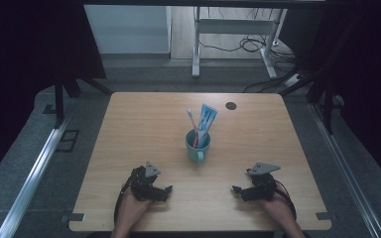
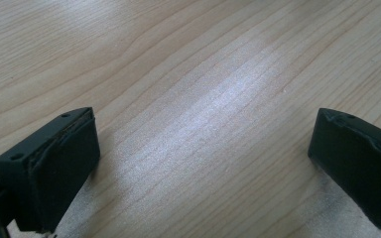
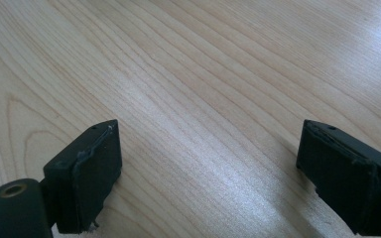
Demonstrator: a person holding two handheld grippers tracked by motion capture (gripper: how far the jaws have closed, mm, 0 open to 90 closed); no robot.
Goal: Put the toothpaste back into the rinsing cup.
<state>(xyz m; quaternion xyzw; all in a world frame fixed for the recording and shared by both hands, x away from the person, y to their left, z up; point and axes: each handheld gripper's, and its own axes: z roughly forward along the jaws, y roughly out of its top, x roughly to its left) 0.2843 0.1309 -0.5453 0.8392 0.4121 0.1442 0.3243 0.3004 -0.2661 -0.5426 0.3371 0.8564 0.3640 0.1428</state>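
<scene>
Item: teal cup (image 1: pixel 197 146) at table (image 1: pixel 144 124) centre, holding toothbrush (image 1: pixel 193 127) and toothpaste tube (image 1: pixel 206 123); left gripper (image 1: pixel 164 190) and right gripper (image 1: pixel 238 190) rest near edge, jaws spread, empty; advised: approach upright contents from above, squarely.

A teal mug (image 1: pixel 197 147) stands upright at the frame's centre, holding a red-and-white toothbrush (image 1: pixel 193 125) and a blue toothpaste tube (image 1: pixel 206 120), both leaning upright.

A mug (image 1: pixel 197 146) stood mid-table (image 1: pixel 144 124), holding a toothbrush (image 1: pixel 192 124) left of a toothpaste tube (image 1: pixel 207 120); my left gripper (image 1: pixel 167 190) and right gripper (image 1: pixel 236 190) lay before it.
</scene>
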